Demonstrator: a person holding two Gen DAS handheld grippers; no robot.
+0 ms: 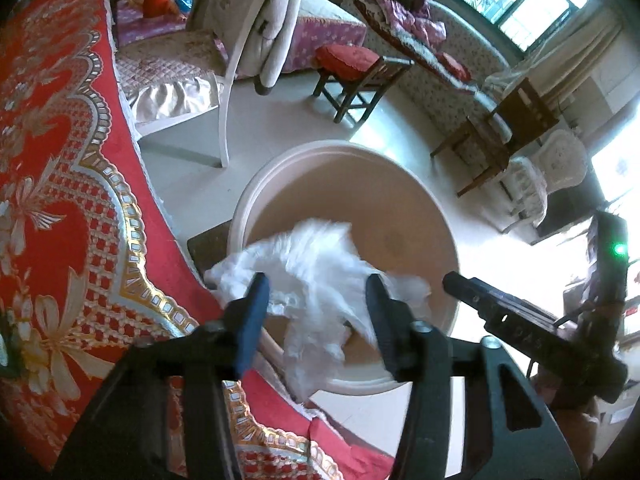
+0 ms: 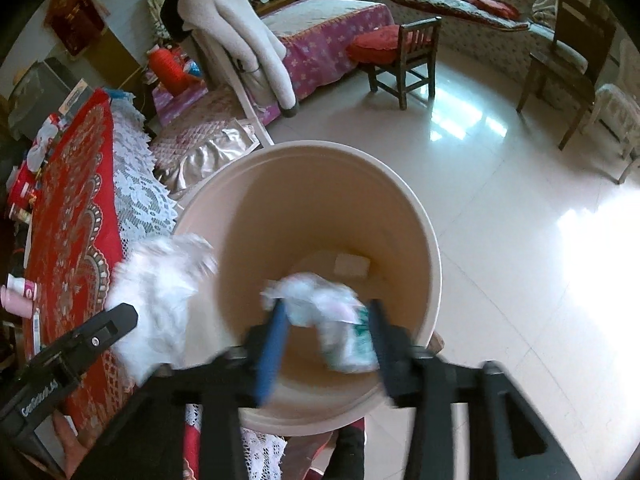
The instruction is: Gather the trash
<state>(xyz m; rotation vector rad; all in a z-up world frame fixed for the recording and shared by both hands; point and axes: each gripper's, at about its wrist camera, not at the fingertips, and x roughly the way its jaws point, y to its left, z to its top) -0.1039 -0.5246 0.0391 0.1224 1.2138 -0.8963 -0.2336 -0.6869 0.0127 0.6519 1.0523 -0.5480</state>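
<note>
Over the bin [image 2: 424, 240], I have both claws spread: L gripper [image 1: 316, 312] frames a white tissue wad [image 1: 316, 264], R gripper [image 2: 326, 336] a crumpled wrapper [image 2: 340, 328], both blurred, prob. dropping. Stuff looks feather-light, soft, compressible; I'd pinch anywhere on the bulk, no fragility worry.

Motion smears my white tissue [image 1: 316, 276] and the wrapper wad [image 2: 328, 320]; can't read the wrapper's print.

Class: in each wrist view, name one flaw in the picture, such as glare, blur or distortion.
Left wrist view: window and floor at right blown out white; fisheye curves the red tablecloth edge. Right wrist view: motion blur smears the fingers and the white trash over the bin; glare on the floor.
</note>
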